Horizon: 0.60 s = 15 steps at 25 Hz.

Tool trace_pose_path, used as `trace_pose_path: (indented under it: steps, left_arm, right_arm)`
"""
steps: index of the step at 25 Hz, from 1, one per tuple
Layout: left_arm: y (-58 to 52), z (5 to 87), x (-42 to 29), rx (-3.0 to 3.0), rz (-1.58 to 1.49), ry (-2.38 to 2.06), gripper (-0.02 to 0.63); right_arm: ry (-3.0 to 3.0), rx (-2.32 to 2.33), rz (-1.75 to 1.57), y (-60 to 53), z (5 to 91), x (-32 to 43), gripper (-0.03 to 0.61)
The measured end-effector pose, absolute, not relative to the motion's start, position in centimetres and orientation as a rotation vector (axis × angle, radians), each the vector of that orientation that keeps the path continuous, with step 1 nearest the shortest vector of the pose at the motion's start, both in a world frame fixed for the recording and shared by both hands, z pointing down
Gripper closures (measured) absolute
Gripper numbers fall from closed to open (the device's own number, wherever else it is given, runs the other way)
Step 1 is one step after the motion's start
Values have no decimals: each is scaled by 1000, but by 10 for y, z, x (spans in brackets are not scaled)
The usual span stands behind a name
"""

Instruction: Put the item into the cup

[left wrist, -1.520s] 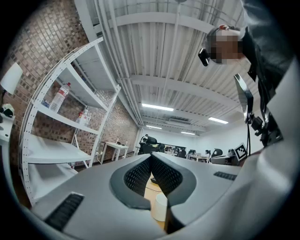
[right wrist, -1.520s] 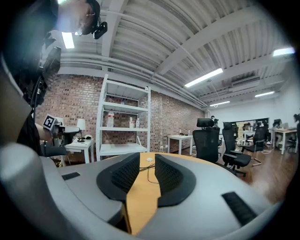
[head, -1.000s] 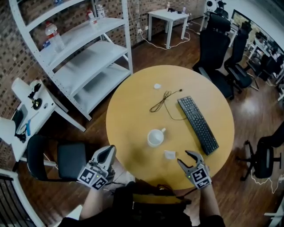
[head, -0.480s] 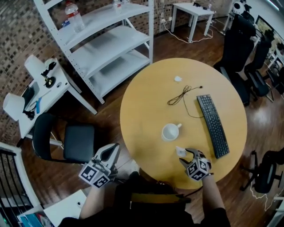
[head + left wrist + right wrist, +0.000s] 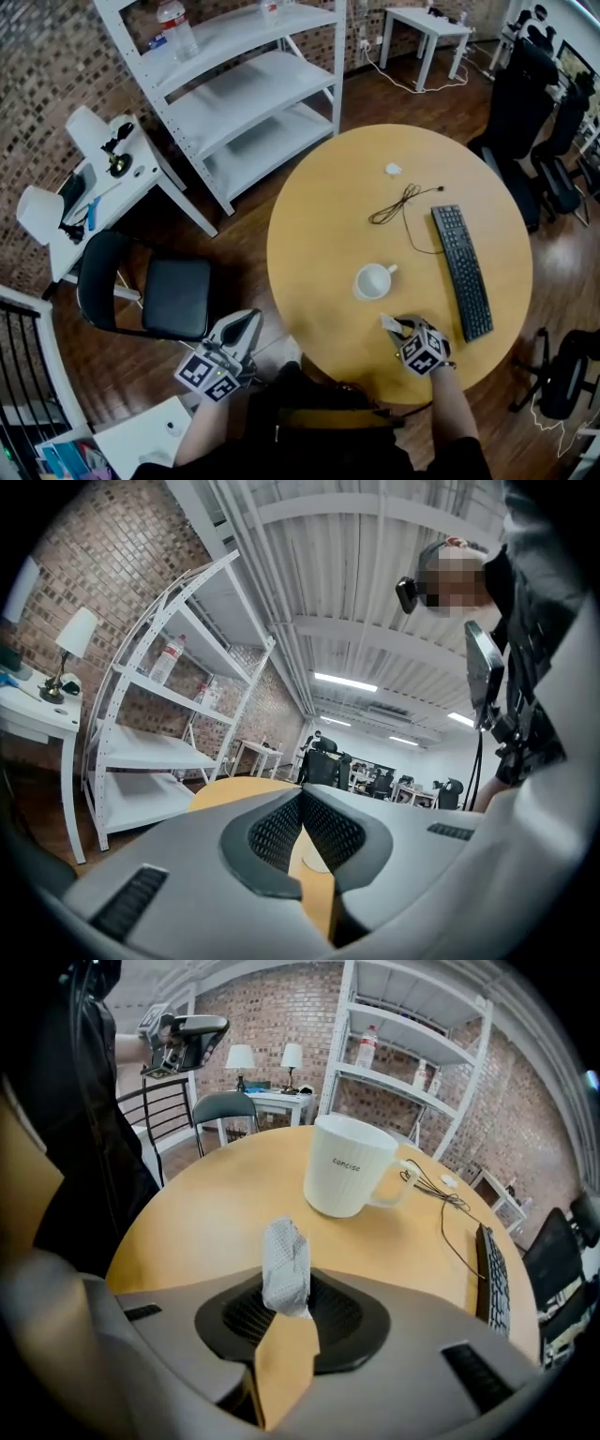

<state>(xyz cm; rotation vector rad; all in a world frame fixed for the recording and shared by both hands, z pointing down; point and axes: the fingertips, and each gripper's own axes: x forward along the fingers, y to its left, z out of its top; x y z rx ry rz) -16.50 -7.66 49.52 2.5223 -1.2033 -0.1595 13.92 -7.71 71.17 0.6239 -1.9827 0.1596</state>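
While the person stands at the near rim of the round wooden table, the head view gives the layout. White cup upright near the table's middle, handle toward the keyboard. Black cable loose beyond the cup. Right gripper low over the tabletop, jaw tips at a paper wad just on the near side of the cup, not touching it. Left gripper off the table, out over the floor beside a black chair.

Left gripper view: left gripper raised, pads met at the tips, nothing between them. White shelf rack beyond.

Right gripper view: right gripper with jaws closing, pads pressed against either side of the paper wad, which stands upright between them. Cup straight ahead on the table, well clear of the wad; wad is outside the cup.
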Motion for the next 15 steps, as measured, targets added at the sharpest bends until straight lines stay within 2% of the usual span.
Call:
trace_pose_path:
  steps: [11, 15]
  left_arm:
    - [-109, 484, -148, 2614, -215, -1113, 618]
    - [-119, 472, -144, 2645, -261, -1108, 618]
  right_arm:
    - [-2110, 830, 49, -97, 616, 141, 491]
    - [-2228, 941, 112, -119, 573, 133, 491]
